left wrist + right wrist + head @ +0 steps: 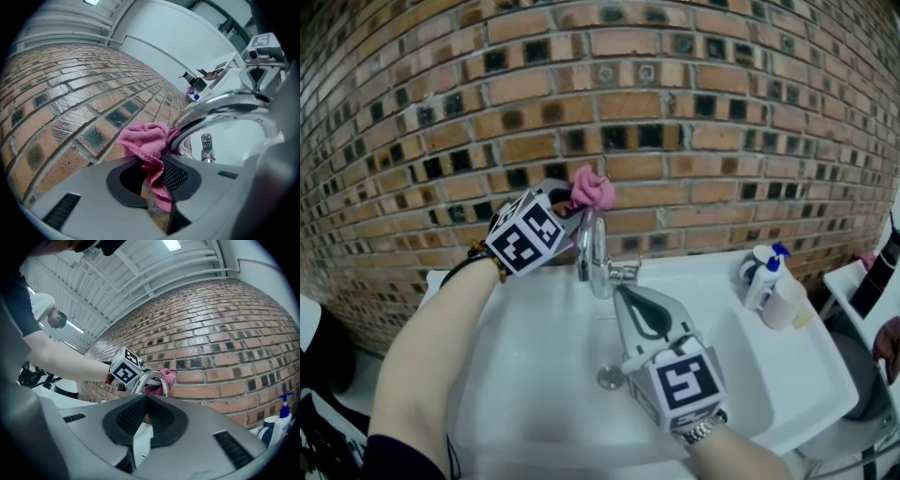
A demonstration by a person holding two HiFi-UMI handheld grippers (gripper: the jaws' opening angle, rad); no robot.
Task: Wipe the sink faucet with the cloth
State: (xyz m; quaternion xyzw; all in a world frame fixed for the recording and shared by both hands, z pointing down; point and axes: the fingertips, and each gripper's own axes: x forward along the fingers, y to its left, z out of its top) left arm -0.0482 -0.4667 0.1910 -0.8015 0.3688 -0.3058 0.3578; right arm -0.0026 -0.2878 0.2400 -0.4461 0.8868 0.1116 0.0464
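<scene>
Chrome gooseneck faucet stands at the white sink's back edge. The left gripper clamps a crumpled pink cloth against the spout's arch. Wiping looks begun up top, with the base and handle left to do. The right gripper, closed and empty, hovers over the basin. A brick wall crowds close behind, while the front is open.

Soft, even light fills the head view; the white sink is bright without burning out, and shadows are faint. All three views bow hard at the rims (fisheye), and both gripper views go black at the corners. A lamp glows at 12 o'clock in the right gripper view. The faucet carries a glare streak at 3 o'clock in the left gripper view.
</scene>
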